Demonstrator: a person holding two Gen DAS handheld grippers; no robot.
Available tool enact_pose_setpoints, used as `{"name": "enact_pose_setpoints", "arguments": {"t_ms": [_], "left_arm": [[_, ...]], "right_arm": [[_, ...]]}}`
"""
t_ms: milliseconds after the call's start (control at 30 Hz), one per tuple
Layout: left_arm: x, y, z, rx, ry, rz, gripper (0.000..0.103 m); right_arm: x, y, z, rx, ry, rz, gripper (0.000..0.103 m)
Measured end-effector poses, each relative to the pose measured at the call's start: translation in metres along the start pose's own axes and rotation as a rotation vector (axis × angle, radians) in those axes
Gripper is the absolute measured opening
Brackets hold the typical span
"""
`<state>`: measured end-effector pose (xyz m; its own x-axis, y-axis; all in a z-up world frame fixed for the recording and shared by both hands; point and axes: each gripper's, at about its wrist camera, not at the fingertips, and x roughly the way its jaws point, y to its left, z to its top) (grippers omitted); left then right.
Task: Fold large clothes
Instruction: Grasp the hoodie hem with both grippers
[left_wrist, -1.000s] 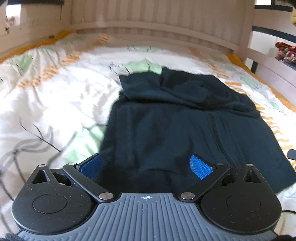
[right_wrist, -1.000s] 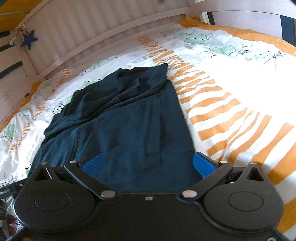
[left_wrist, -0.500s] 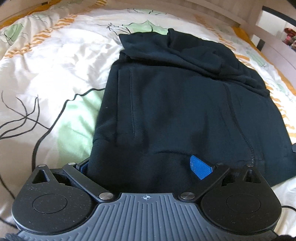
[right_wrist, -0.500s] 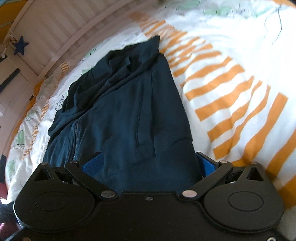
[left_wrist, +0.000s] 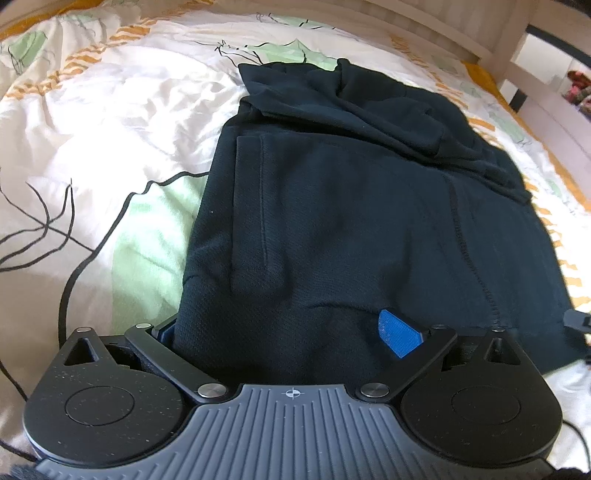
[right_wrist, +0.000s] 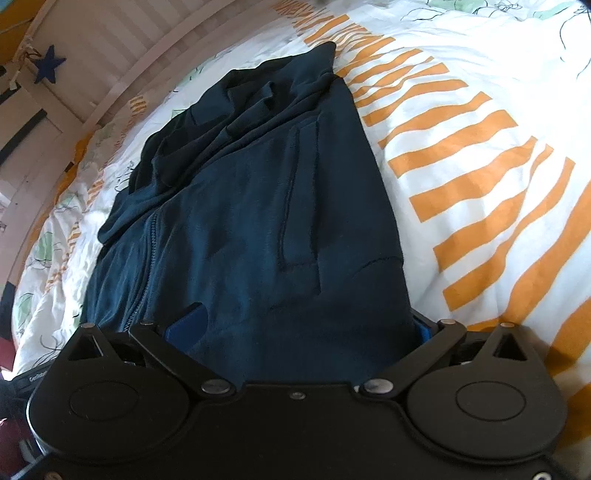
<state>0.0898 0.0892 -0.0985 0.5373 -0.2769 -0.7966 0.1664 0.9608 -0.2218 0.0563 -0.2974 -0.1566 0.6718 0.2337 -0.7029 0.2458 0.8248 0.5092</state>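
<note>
A dark navy zip jacket (left_wrist: 351, 206) lies flat on the bed, hem toward me, sleeves and hood bunched at the far end. It also shows in the right wrist view (right_wrist: 251, 206). My left gripper (left_wrist: 284, 332) is open, its jaws wide, astride the hem's left corner; the left pad is hidden under the cloth, the right blue pad (left_wrist: 399, 332) lies on top. My right gripper (right_wrist: 306, 332) is open astride the hem's right corner, with cloth between the jaws.
The bed carries a white duvet (left_wrist: 92, 147) with green, black and orange print (right_wrist: 480, 184). A pale slatted bed frame (right_wrist: 129, 48) runs along the far side. A blue star (right_wrist: 48, 68) hangs on it. A black cable (left_wrist: 66, 295) lies at left.
Both grippers have moved down and forward onto the jacket's hem. The hem cloth now lies between each pair of jaws, covering one pad on each gripper. The jaws stay wide.
</note>
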Motion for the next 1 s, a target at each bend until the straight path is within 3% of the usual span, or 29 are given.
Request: {"name": "enact_pose_setpoints", "arguments": {"t_ms": [200, 367, 433, 500, 533, 567, 600, 700, 733, 800, 1000], "left_arm": [[-0.010, 0.013, 0.000, -0.077, -0.027, -0.077, 0.100], [-0.023, 0.035, -0.001, -0.215, -0.092, -0.134, 0.085], [-0.022, 0.037, -0.001, -0.220, -0.076, -0.114, 0.074], [-0.019, 0.033, 0.001, -0.209, -0.049, -0.058, 0.049], [-0.019, 0.032, 0.001, -0.209, -0.045, -0.047, 0.044], [-0.019, 0.032, 0.000, -0.216, -0.044, -0.049, 0.032], [-0.019, 0.034, 0.000, -0.224, -0.044, -0.054, 0.023], [-0.023, 0.042, 0.000, -0.255, -0.067, -0.091, 0.011], [-0.024, 0.044, 0.000, -0.271, -0.078, -0.109, 0.011], [-0.028, 0.047, 0.002, -0.310, -0.105, -0.146, 0.010], [-0.050, 0.049, 0.019, -0.359, -0.210, -0.254, 0.010]], "right_arm": [[-0.002, -0.002, 0.000, 0.007, 0.008, 0.034, 0.103], [-0.003, -0.003, -0.001, 0.008, 0.009, 0.040, 0.103], [-0.003, -0.003, -0.001, 0.008, 0.010, 0.042, 0.103], [-0.003, -0.003, -0.001, 0.011, 0.012, 0.048, 0.103], [-0.004, -0.004, -0.001, 0.017, 0.010, 0.055, 0.103], [-0.005, -0.004, -0.001, 0.023, 0.007, 0.057, 0.099], [-0.006, -0.005, -0.001, 0.029, 0.004, 0.058, 0.089], [-0.008, -0.005, -0.003, 0.040, -0.003, 0.010, 0.057], [-0.009, -0.005, -0.004, 0.038, -0.010, 0.005, 0.052], [-0.013, -0.005, -0.004, 0.046, -0.033, 0.014, 0.025], [-0.032, -0.017, 0.005, 0.157, -0.109, 0.208, 0.021]]}}
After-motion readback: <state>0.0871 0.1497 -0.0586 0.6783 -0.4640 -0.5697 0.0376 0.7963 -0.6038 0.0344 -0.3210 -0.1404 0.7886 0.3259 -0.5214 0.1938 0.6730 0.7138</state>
